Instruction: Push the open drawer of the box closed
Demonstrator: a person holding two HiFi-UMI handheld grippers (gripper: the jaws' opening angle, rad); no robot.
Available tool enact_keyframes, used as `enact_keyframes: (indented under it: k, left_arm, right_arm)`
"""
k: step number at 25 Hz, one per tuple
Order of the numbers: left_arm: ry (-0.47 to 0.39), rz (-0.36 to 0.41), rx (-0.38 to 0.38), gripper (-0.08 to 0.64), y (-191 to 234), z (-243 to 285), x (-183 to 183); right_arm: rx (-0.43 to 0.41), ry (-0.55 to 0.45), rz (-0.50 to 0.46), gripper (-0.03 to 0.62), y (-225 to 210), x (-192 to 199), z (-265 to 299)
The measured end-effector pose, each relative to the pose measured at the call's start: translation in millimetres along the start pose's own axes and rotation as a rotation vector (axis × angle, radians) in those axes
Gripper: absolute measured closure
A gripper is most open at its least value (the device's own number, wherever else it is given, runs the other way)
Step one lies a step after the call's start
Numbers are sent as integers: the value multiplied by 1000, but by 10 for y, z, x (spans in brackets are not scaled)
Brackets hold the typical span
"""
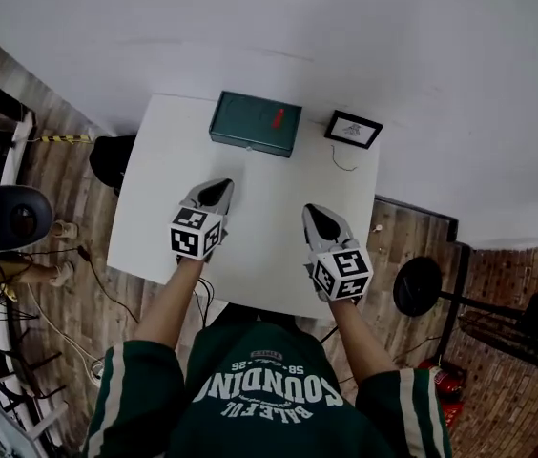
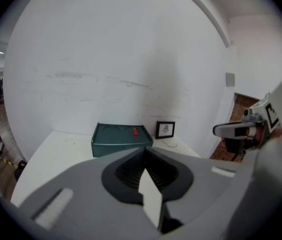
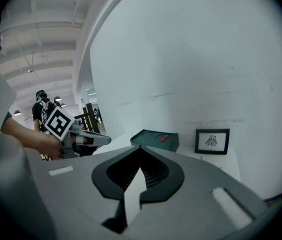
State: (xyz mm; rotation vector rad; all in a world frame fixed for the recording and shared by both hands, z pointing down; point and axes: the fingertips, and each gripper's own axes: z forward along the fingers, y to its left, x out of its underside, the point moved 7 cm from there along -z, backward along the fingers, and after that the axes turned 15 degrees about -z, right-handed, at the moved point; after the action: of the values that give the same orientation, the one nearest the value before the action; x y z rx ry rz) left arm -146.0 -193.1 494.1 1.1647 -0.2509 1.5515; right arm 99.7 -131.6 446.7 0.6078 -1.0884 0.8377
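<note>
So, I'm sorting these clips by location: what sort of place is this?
Probably a staged test corner in a lab or workshop: a white table against a bare white wall, holding a green box and a framed picture, with loose cables on the wood floor.

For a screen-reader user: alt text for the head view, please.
A person holds the left gripper and right gripper, both shut, over a white table. A green box and a framed picture stand at its far edge.
</note>
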Motion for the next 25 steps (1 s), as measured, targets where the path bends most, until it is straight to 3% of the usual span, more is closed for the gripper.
enact_keyframes:
  k: [3,9,25]
  left_arm:
    - [-59,11,-5,508,-118,-229,-84]
    - [-174,120,-31,509,-260,-627,-283]
    - [-196,130,-19,509,-287,-865,-284]
  right_arm:
    - [-1,-27,-15,592,-18,-99,-34]
    - [-10,-95,-58,592,25,-368,-25]
    - [-19,-139,-105,592,194,-610,-23]
